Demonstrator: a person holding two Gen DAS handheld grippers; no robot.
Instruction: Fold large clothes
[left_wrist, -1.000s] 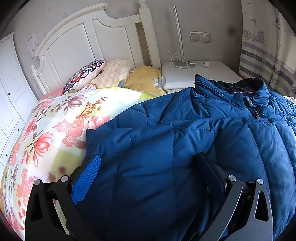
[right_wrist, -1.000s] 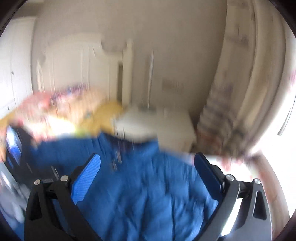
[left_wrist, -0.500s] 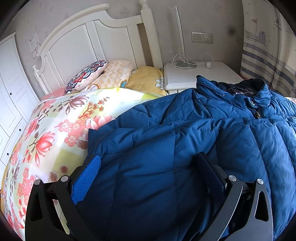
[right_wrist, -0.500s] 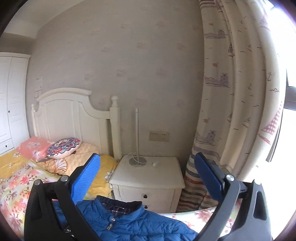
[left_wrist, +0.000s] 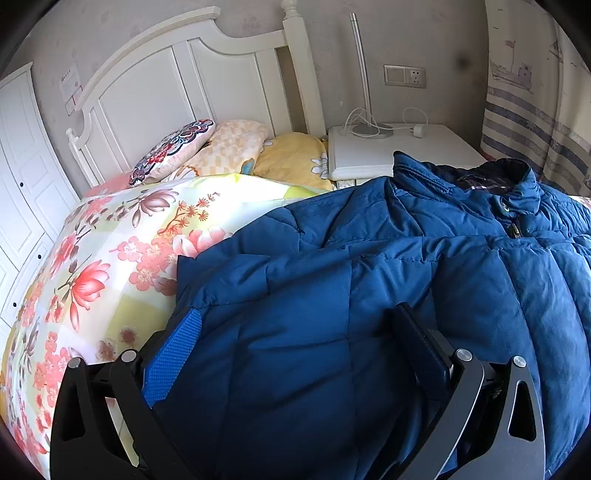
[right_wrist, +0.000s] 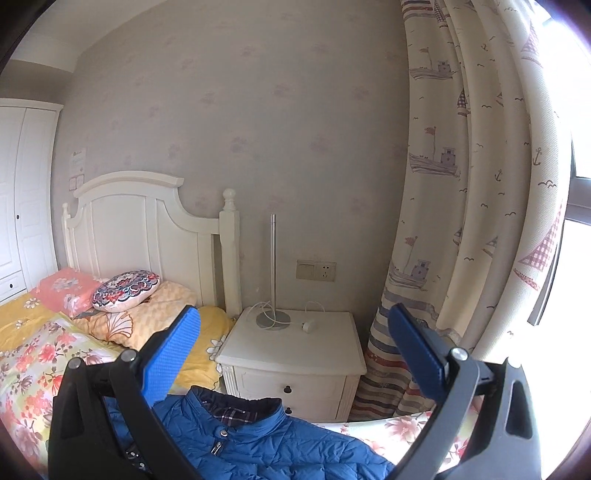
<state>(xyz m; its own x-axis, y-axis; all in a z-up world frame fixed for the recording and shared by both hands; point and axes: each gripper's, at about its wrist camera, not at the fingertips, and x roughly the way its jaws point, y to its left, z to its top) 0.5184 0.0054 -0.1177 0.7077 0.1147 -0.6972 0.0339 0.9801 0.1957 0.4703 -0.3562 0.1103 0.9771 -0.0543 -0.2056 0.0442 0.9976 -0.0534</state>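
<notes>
A large blue quilted jacket (left_wrist: 369, 280) lies spread on the floral bedspread (left_wrist: 110, 258), collar toward the nightstand. My left gripper (left_wrist: 295, 325) is open, its fingers resting low over the jacket's near part, with fabric bulging between them. In the right wrist view the jacket's collar (right_wrist: 240, 413) and upper front (right_wrist: 277, 450) lie below. My right gripper (right_wrist: 293, 332) is open and empty, held up above the jacket and pointing at the wall.
A white nightstand (right_wrist: 291, 354) with a lamp base (right_wrist: 271, 317) and charger cable stands beside the bed. Pillows (left_wrist: 221, 151) lie against the white headboard (left_wrist: 177, 85). A patterned curtain (right_wrist: 461, 221) hangs to the right, a wardrobe (left_wrist: 18, 177) to the left.
My right gripper swung up from over the jacket to face the wall and has steadied. My left gripper crept slightly forward over the jacket.
</notes>
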